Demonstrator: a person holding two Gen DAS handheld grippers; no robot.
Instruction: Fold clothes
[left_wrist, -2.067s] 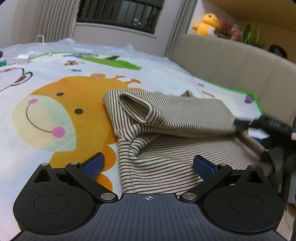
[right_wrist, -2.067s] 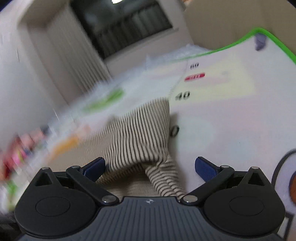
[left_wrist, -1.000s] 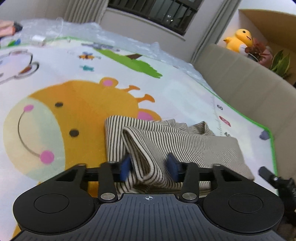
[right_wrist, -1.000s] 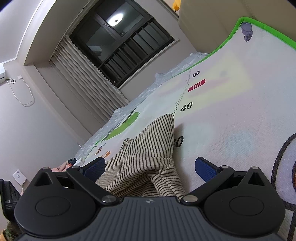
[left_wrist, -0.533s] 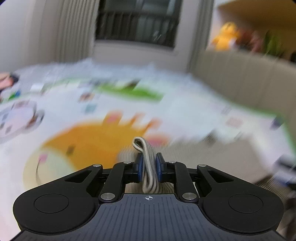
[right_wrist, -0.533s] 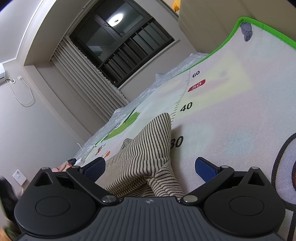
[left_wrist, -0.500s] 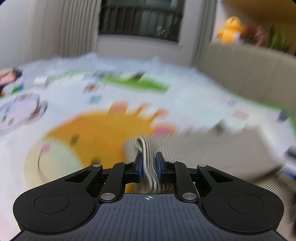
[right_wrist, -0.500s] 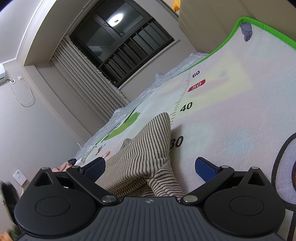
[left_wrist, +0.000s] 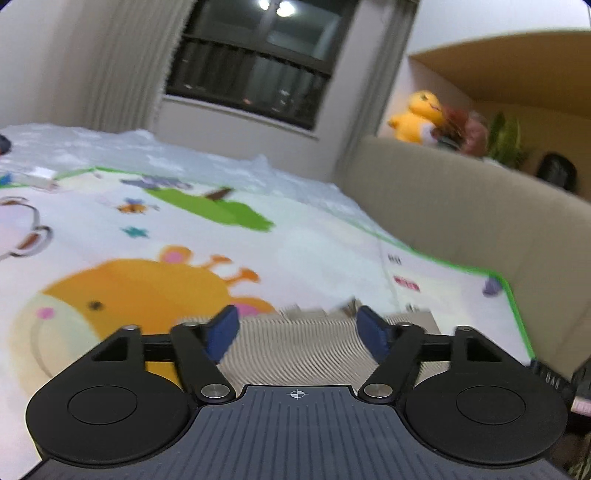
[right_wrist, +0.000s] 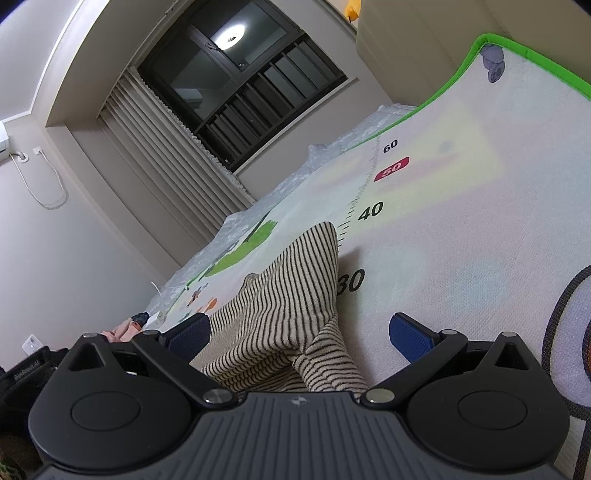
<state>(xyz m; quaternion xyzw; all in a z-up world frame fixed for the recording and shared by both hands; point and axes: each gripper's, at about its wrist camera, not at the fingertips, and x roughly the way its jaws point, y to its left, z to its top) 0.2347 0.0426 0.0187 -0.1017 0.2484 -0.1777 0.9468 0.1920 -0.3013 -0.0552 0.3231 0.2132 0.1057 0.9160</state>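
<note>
A beige garment with thin dark stripes (left_wrist: 299, 350) lies folded flat on the printed play mat (left_wrist: 314, 251). My left gripper (left_wrist: 297, 330) is open and empty just above it, its blue pads apart on either side of the cloth. In the right wrist view the same striped garment (right_wrist: 291, 295) lies bunched between the blue pads of my right gripper (right_wrist: 299, 332), which is open and rests low over the mat (right_wrist: 461, 221). A folded corner of the cloth points away from me.
A beige sofa back (left_wrist: 480, 206) runs along the mat's right edge, with a yellow plush toy (left_wrist: 417, 118) on the ledge above. Crinkled plastic sheet (left_wrist: 184, 155) covers the far end below the window. A dark bag (right_wrist: 26, 369) and pink cloth (right_wrist: 122, 330) lie at the left.
My left gripper was shut on a fold of the striped garment; it has now opened and let the cloth go, which lies flat. The right gripper has stayed open and still.
</note>
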